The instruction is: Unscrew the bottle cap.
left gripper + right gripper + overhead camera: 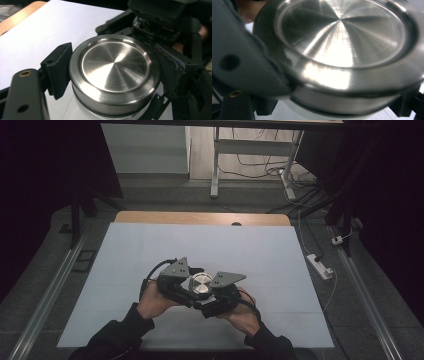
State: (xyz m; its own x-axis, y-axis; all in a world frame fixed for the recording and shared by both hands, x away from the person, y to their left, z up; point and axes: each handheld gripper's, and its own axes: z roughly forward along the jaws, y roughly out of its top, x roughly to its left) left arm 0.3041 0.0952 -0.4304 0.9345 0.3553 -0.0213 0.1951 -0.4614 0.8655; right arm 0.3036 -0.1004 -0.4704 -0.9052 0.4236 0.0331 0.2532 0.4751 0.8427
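Note:
A white jar with a brushed steel lid point(201, 285) stands on the white sheet near the front middle of the table. In the left gripper view the lid point(115, 66) sits between my left gripper's point(115, 72) ribbed pads point(58, 70), which press on its rim from both sides. My right gripper point(209, 296) comes in from the other side. In the right gripper view the lid point(342, 35) looms very close and blurred, and my right gripper point(324, 102) has its jaws down along the white body under the rim. A hand holds each gripper.
The white sheet point(150, 245) covers most of the table, with a wooden strip point(200, 217) bare at the far edge. On the floor lie a power strip point(320, 266) and cables at the right. A desk frame point(216, 165) stands beyond.

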